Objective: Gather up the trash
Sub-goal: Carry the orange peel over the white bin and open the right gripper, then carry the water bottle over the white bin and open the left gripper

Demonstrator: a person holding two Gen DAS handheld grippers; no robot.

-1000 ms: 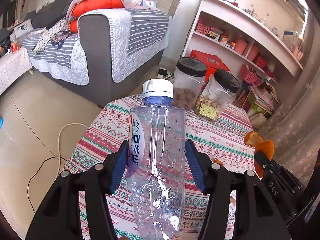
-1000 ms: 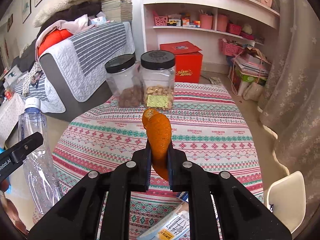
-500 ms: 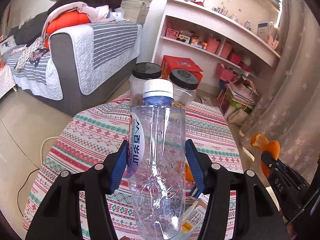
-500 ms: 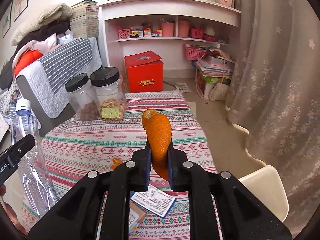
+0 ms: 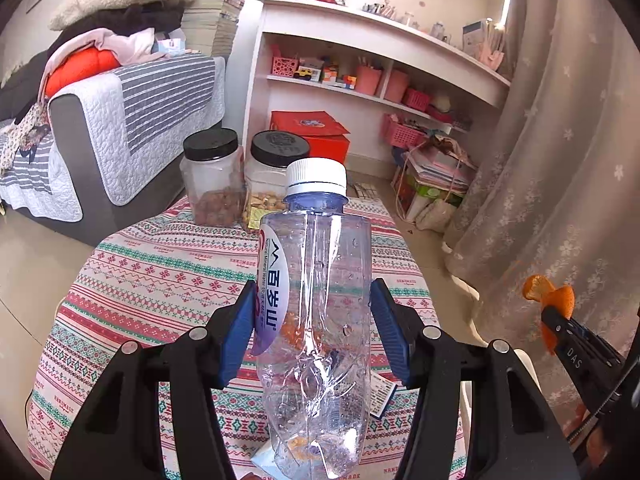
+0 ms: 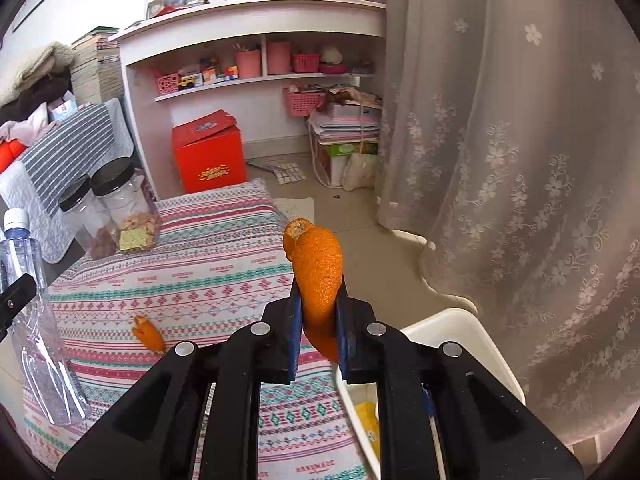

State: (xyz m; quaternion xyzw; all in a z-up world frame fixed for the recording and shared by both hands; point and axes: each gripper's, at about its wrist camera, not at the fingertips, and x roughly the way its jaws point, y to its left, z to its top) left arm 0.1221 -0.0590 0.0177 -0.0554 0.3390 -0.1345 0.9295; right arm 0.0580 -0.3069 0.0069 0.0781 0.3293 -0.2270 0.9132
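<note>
My left gripper [image 5: 314, 320] is shut on a crumpled clear plastic water bottle [image 5: 316, 320] with a white cap, held upright above the patterned tablecloth [image 5: 160, 280]. The bottle also shows at the left edge of the right wrist view [image 6: 36, 340]. My right gripper [image 6: 318, 320] is shut on a piece of orange peel [image 6: 318, 272], held over the table's right edge. That peel shows in the left wrist view [image 5: 550, 296]. Another orange peel [image 6: 148, 334] lies on the tablecloth. A white bin [image 6: 472, 340] with something yellow inside stands below the right gripper.
Two black-lidded snack jars [image 5: 240, 176] stand at the table's far edge. A paper slip [image 5: 382, 394] lies on the cloth behind the bottle. A sofa [image 5: 120, 120], a red box [image 6: 208, 156], white shelves [image 6: 260, 40] and a lace curtain [image 6: 520, 160] surround the table.
Both grippers have swung to the right with their loads. The right gripper now hangs near the table's right edge above the white bin, and the curtain fills more of its view.
</note>
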